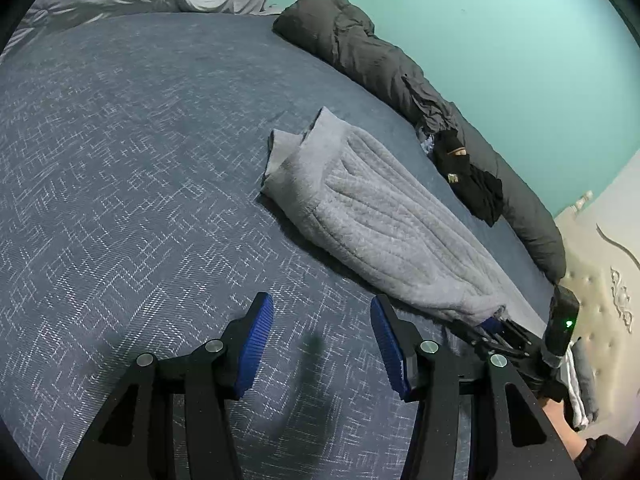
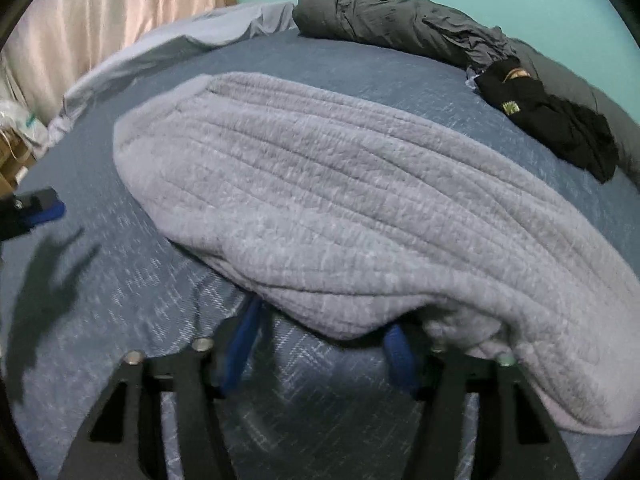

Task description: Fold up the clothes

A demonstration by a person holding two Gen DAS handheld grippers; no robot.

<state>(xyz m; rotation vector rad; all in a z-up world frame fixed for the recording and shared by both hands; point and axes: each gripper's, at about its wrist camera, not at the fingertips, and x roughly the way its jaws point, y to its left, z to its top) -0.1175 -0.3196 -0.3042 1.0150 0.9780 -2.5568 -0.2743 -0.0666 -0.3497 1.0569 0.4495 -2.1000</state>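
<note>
Over the patterned blue bed cover [image 1: 120, 184], the left tool [image 1: 322, 334] hangs with its blue-padded fingers [image 1: 256, 344] spread wide and nothing between them. Just to its right, the right tool [image 2: 320, 328] sits at the near end of the grey ribbed garment [image 2: 340, 208], whose edge drapes over both finger tips; the fingers stand apart, but whether they grip the cloth cannot be told. That garment lies lengthwise on the bed, its cuffed end [image 1: 296, 144] farthest from the tools. Beyond it a small black garment [image 1: 472, 178] rests against a rolled dark grey duvet [image 1: 368, 52] along the teal wall [image 1: 500, 20].
</note>
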